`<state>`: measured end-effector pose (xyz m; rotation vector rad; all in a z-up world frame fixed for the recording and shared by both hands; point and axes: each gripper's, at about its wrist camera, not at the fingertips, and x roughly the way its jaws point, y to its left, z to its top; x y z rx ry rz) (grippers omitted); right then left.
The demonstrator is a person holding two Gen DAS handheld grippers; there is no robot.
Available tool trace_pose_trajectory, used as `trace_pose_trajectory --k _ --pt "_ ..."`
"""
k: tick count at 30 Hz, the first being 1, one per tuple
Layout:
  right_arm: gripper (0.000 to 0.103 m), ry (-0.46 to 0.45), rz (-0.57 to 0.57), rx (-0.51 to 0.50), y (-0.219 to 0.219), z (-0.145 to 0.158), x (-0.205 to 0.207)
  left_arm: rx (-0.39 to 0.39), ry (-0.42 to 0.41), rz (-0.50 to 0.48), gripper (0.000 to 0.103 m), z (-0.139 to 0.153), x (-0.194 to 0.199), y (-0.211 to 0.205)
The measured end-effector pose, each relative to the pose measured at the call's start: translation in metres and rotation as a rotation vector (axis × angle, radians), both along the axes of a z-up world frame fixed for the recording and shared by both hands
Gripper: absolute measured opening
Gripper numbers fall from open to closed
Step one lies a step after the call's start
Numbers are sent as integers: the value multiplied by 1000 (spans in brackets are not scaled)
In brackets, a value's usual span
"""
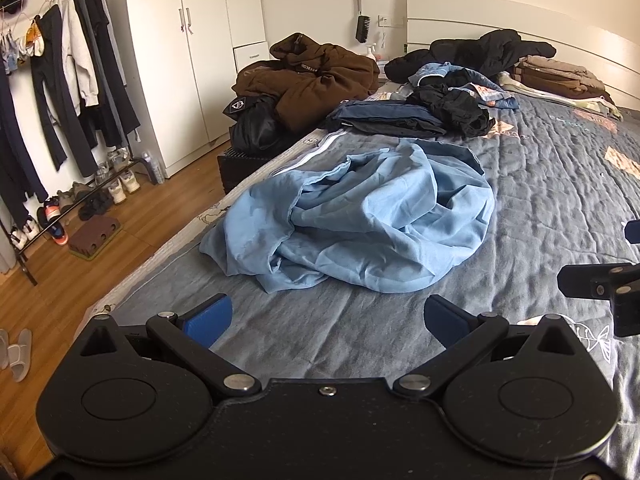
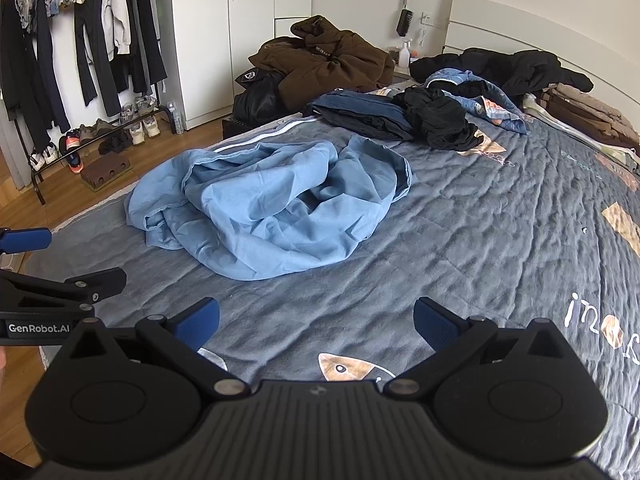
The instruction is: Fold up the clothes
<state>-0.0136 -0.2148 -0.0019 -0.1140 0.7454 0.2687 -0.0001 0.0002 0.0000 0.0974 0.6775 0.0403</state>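
The light blue garment lies crumpled on the grey quilted bed, its thin fabric bunched so its shape is unreadable. Both the left hand-held gripper and the right hand-held gripper hover wide open and empty, just short of it.

Matte black hand-held gripper, blue ribbed finger pads, silver pivot screws, white "GenRobot.AI" lettering
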Motion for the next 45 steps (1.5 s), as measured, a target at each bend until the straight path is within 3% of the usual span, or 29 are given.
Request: trace_pose_trajectory --k 15,28,45 --pt "103 7 1 -1 0 -1 0 -3 10 1 103 1 -1 1" --pt "103 14 -6 9 0 0 2 -40 -44 3 103 0 0 5" --pt "103 41 -2 34 3 -7 33 -58 -34 12 103 0 8 16"
